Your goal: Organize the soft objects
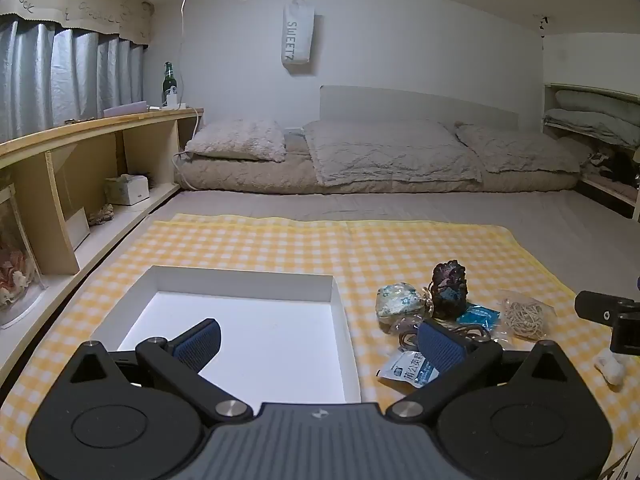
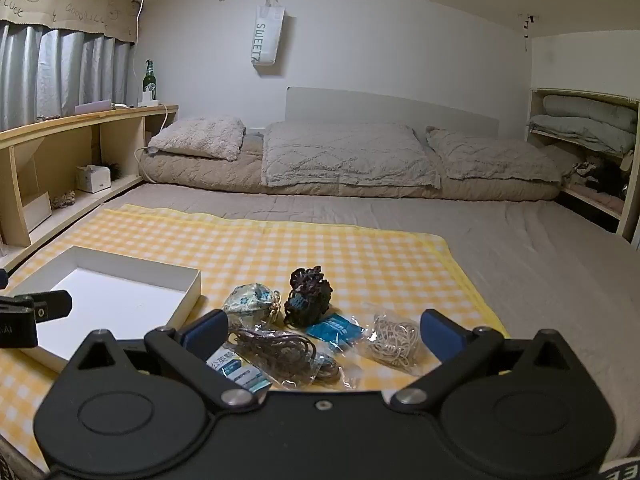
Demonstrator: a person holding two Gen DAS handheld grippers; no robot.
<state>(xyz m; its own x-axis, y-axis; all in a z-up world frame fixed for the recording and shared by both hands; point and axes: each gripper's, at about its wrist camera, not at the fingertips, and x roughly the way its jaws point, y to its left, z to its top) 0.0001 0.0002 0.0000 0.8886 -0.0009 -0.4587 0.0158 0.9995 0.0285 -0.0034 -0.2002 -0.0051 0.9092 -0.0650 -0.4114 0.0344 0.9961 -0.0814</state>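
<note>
A shallow white box (image 1: 240, 280) (image 2: 192, 280) lies open on a yellow checked cloth (image 1: 280, 240) (image 2: 340, 256). Right of it lie a floral pouch (image 1: 398, 300) (image 2: 250, 300), a dark knitted bundle (image 1: 450, 288) (image 2: 308, 296), a blue packet (image 1: 478, 316) (image 2: 334, 328), a bag of rubber bands (image 1: 524, 316) (image 2: 394, 340), a bag of brown cord (image 2: 280, 352) and a white-blue sachet (image 1: 408, 372) (image 2: 236, 368). My left gripper (image 1: 320, 340) is open and empty over the box's near right side. My right gripper (image 2: 324, 332) is open and empty above the packets.
A small white object (image 1: 608, 364) lies on the cloth at the right. A wooden shelf (image 1: 92, 136) (image 2: 80, 128) with a green bottle (image 1: 169, 84) runs along the left. Pillows and a quilt (image 1: 384, 152) (image 2: 344, 156) lie at the back.
</note>
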